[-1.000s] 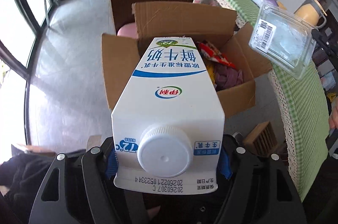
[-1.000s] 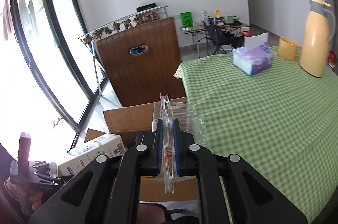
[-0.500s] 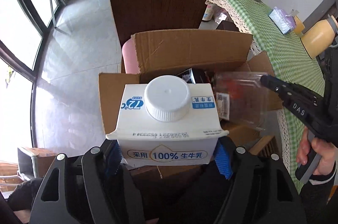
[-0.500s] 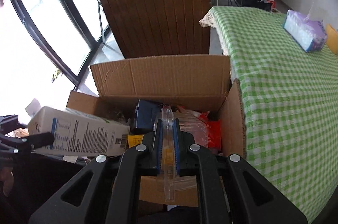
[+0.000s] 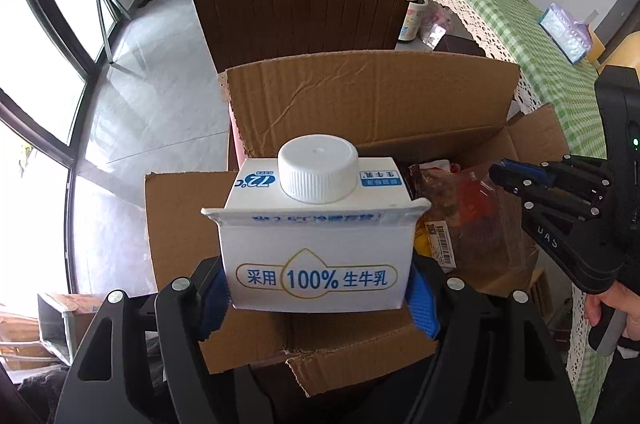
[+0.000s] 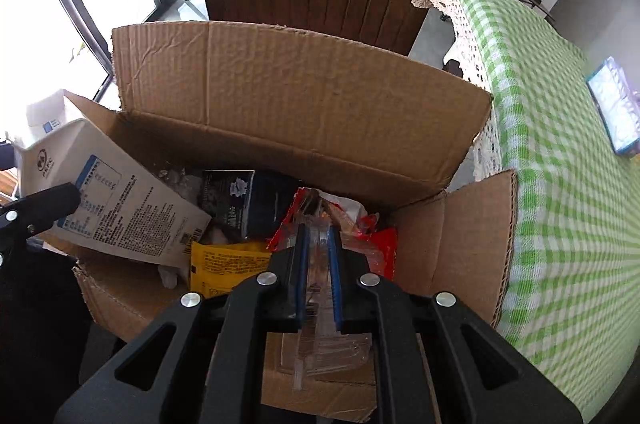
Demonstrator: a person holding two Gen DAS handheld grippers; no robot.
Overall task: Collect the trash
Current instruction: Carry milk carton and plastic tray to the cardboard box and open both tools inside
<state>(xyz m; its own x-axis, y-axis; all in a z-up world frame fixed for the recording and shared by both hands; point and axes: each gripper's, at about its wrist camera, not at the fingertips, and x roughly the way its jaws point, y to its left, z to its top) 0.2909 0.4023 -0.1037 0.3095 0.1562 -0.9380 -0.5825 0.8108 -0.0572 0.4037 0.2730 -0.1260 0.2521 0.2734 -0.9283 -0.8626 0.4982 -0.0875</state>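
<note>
Milk carton [image 5: 318,224] sits clenched in the left gripper [image 5: 318,294], blue pads pressing its two sides, cap end toward the camera and the far end tipped down into the cardboard box [image 5: 372,103]; looks angled that way so it'll slide in among the rubbish once released; right gripper [image 6: 318,276] is pinched shut on the thin edge of a clear plastic clamshell [image 6: 320,352], hanging over the box's open top above the red and yellow snack wrappers [image 6: 228,260]; box stands just beside the green checked tablecloth [image 6: 560,183], handy for table trash I guess; neither piece is dropped yet.
</note>
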